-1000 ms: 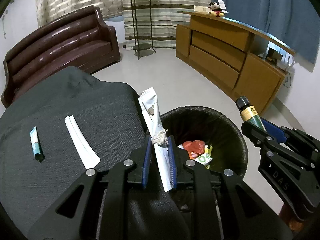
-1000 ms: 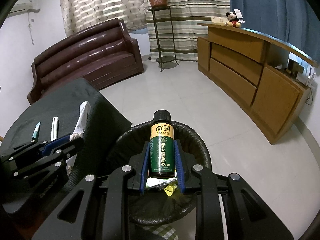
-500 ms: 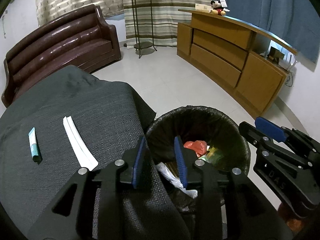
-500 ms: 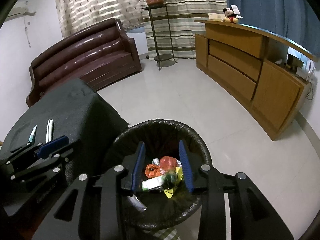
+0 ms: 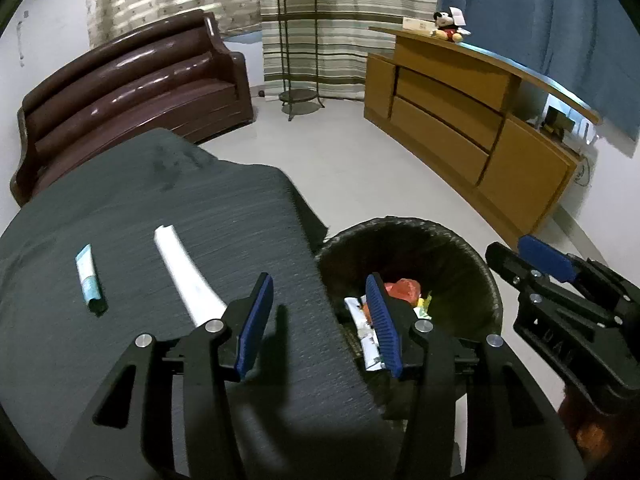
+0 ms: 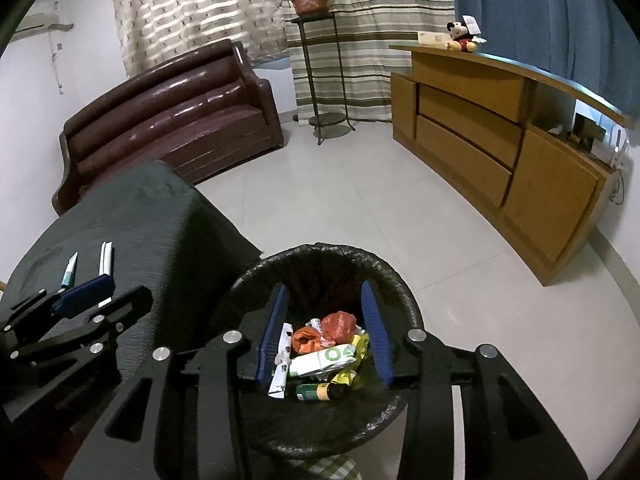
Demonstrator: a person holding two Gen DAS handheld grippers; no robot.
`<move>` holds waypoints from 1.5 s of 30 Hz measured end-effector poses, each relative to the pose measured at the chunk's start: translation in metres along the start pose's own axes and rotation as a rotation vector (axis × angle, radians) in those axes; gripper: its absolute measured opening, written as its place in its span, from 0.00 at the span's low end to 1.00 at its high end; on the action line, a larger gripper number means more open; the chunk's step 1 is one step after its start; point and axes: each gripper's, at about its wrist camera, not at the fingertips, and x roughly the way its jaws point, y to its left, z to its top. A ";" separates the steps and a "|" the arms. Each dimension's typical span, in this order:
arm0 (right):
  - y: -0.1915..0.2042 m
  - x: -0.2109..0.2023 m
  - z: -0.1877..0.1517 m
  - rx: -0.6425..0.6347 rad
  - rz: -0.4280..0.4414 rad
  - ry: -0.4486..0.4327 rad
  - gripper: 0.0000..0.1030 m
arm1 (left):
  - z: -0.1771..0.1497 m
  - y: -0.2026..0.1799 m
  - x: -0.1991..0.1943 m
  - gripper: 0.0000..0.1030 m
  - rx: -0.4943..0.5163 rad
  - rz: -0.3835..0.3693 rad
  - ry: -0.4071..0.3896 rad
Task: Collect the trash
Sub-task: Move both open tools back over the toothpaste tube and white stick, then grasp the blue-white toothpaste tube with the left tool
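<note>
A black-lined trash bin stands on the floor beside a dark cloth-covered table. Inside it lie a white wrapper, a green bottle, red scraps and other litter. My left gripper hovers over the table's edge and the bin's rim, its jaws opening with nothing between them. My right gripper hangs above the bin, jaws opening and empty. On the table rest a long white wrapper and a small blue-green tube.
A brown sofa stands behind the table. A wooden sideboard with a plush toy runs along the right wall. A plant stand is by the striped curtains. Pale tiled floor lies between them.
Both grippers let go: the white wrapper left the left jaws and the green bottle left the right jaws, and both now lie in the bin. Both pairs of jaws have spread wider.
</note>
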 end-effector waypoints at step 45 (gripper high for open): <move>0.136 0.028 0.010 -0.195 0.204 0.054 0.42 | -0.004 0.179 0.016 0.54 -0.271 0.203 0.110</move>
